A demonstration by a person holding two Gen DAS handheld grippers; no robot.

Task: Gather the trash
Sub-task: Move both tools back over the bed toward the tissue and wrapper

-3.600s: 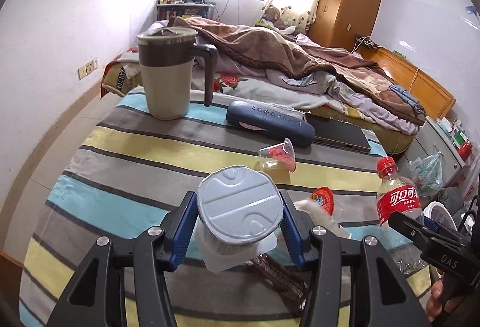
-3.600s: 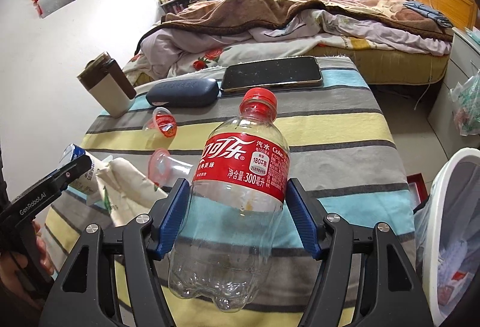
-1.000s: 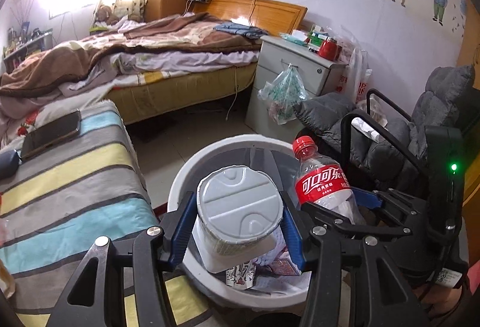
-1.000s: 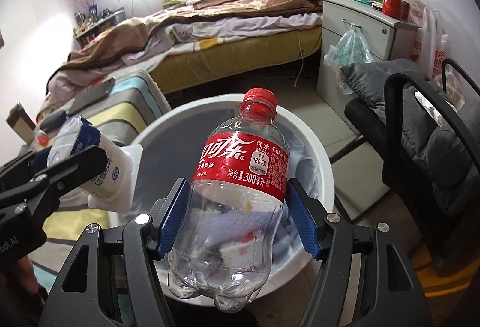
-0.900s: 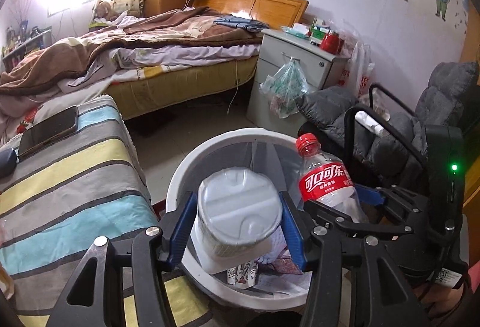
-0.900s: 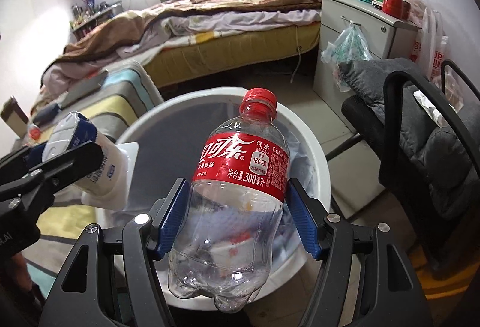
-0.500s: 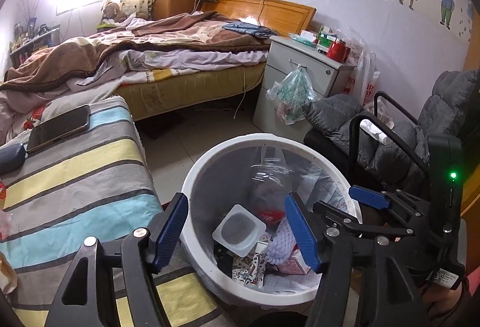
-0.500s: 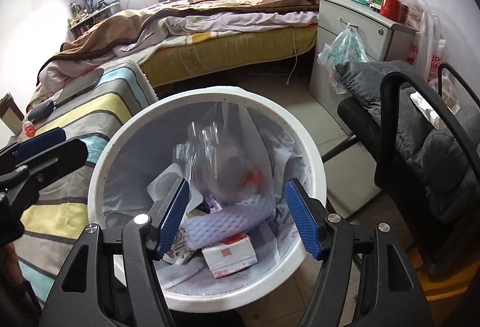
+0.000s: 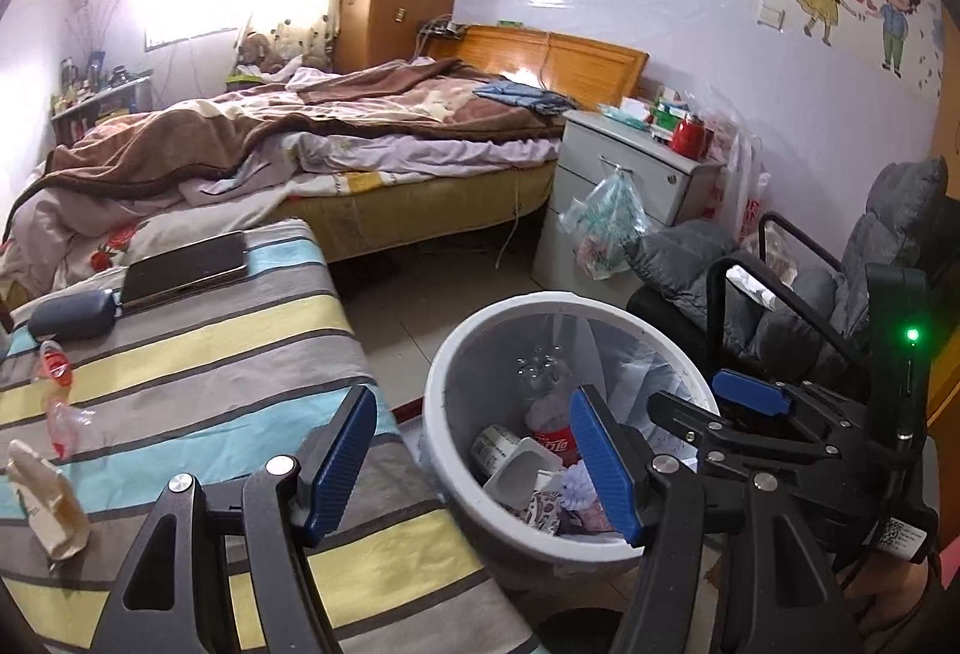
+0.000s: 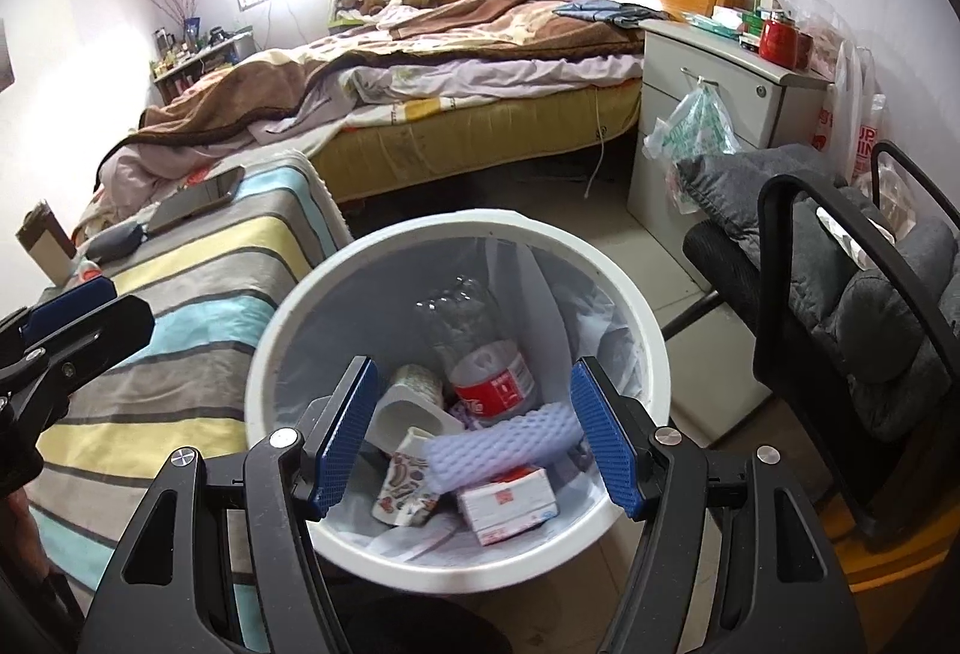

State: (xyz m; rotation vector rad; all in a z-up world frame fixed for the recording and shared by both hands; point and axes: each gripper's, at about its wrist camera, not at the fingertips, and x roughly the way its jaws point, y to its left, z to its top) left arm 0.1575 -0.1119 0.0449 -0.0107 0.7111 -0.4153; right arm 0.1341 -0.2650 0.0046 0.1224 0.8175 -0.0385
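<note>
Striped cloth covers the worktop (image 9: 198, 354) on the left, with a paper scrap (image 9: 45, 504), a dark case (image 9: 75, 315) and a phone (image 9: 183, 267) lying on it; an unmade bed (image 9: 336, 144) stands behind. Right of the worktop, on the floor, sits the white bin (image 10: 282, 330). Both grippers hang above it, left gripper (image 9: 474, 450) and right gripper (image 10: 474, 435) spread wide and empty. Below them, inside the bin, lie the cola bottle (image 10: 489, 378) and yogurt cup (image 10: 408, 414). A grey chair (image 10: 852, 306) stands at the far right.

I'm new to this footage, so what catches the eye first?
The white trash bin on the floor beside the striped table, holding a cola bottle and a yogurt cup. Both the left hand-held gripper and right hand-held gripper hang open over it.
</note>
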